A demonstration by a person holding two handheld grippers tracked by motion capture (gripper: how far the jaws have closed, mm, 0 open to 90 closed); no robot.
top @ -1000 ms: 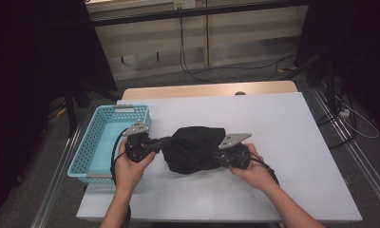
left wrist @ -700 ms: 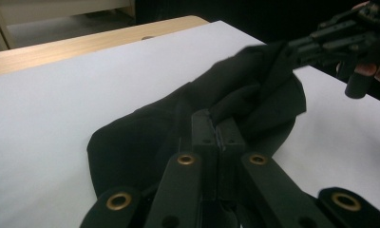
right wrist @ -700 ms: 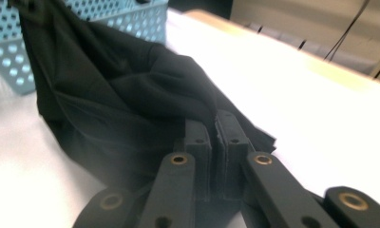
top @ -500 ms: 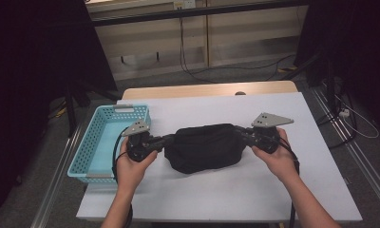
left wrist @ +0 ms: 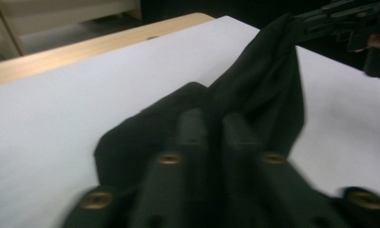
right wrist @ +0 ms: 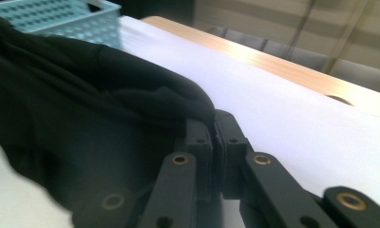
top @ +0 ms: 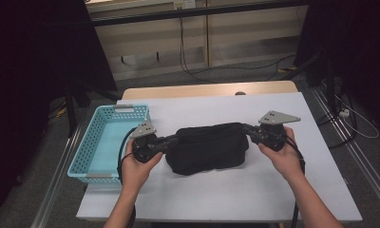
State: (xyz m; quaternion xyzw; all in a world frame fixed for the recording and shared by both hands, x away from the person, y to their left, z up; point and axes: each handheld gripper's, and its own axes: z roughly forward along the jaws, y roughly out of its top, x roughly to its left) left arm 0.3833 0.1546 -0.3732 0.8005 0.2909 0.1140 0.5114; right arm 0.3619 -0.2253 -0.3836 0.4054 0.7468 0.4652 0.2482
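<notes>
A black cloth (top: 208, 148) lies stretched across the middle of the white table (top: 226, 194). My left gripper (top: 175, 139) is shut on the cloth's left corner, and my right gripper (top: 245, 128) is shut on its right corner. In the left gripper view the cloth (left wrist: 254, 95) runs taut from my closed jaws (left wrist: 215, 124) up to the far gripper (left wrist: 335, 19). In the right gripper view the jaws (right wrist: 213, 124) pinch a fold of the cloth (right wrist: 83, 109), which hangs in a wide dark sheet to the left.
A light blue plastic basket (top: 97, 145) stands on the table's left edge, just beyond my left hand; it appears again as the basket (right wrist: 50, 21). A wooden strip (top: 207, 89) borders the table's far side. Cables (top: 197, 71) lie on the floor behind.
My right gripper has pulled the cloth's corner out to the right and slightly back, spreading the bunched cloth into a long band. The left gripper has stayed in place.
</notes>
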